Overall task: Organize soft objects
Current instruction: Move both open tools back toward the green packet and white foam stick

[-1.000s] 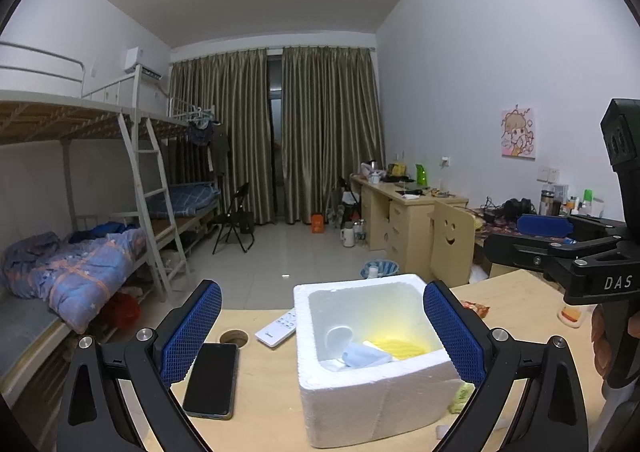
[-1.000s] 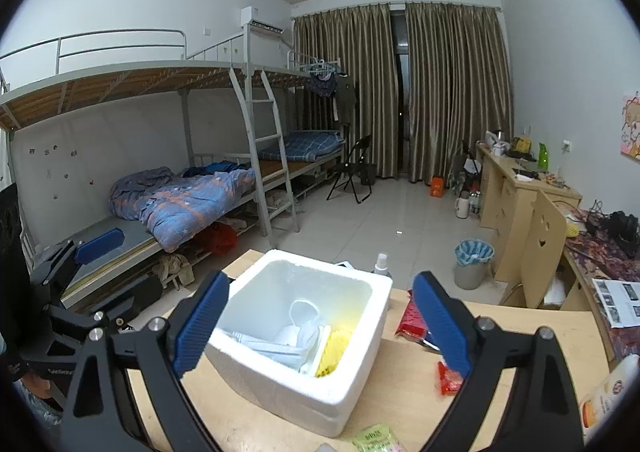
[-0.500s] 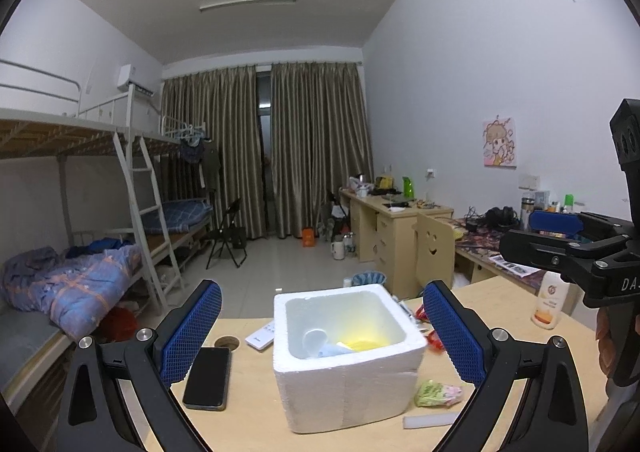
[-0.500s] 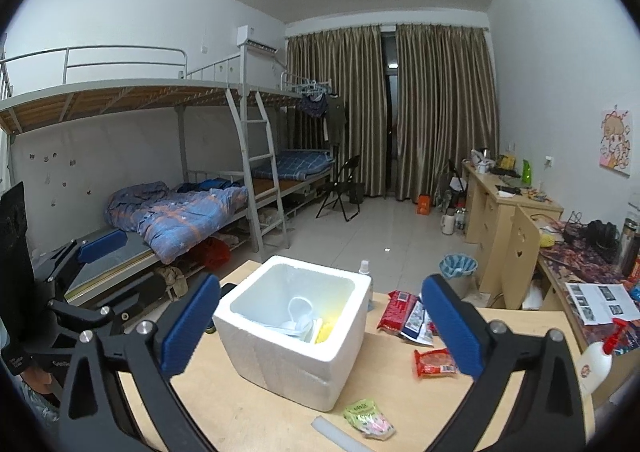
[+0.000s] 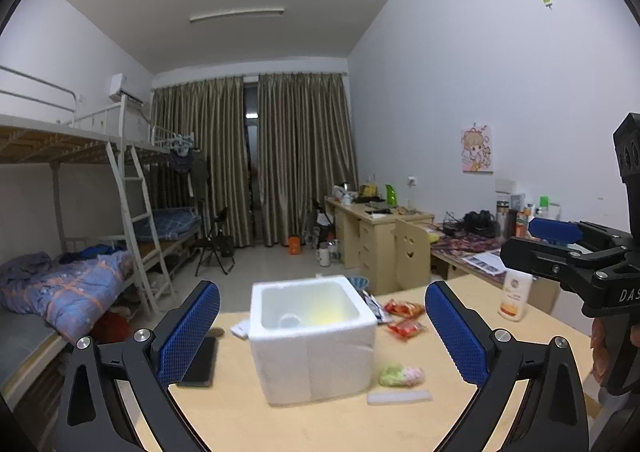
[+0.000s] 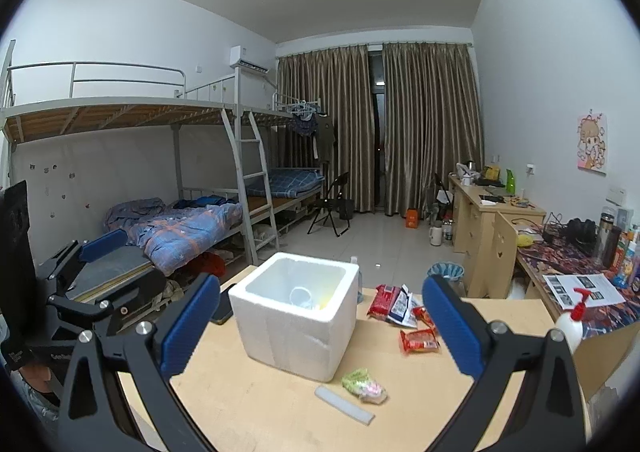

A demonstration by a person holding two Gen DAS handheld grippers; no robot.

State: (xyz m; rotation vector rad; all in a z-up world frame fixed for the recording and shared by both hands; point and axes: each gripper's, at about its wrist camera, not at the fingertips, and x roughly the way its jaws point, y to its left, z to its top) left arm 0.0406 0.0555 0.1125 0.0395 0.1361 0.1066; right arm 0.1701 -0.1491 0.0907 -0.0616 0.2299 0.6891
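Observation:
A white foam box (image 5: 312,336) stands on the wooden table (image 5: 360,424); it also shows in the right wrist view (image 6: 296,312). Inside it lie a white cup (image 6: 301,296) and something yellow (image 5: 324,317). A green and pink soft packet (image 5: 400,375) lies right of the box, also in the right wrist view (image 6: 364,384). Red snack packets (image 6: 418,340) lie behind it. My left gripper (image 5: 320,332) is open and empty, held back from the box. My right gripper (image 6: 320,326) is open and empty too.
A clear flat strip (image 6: 344,404) lies by the green packet. A black phone (image 5: 198,366) lies left of the box. A pump bottle (image 5: 516,294) stands at the table's right edge. Bunk beds (image 6: 180,220) stand left, desks (image 6: 492,212) right.
Both grippers have pulled back and up from the foam box, which now looks smaller and farther. More of the table, with the packets and the bottle, has come into view.

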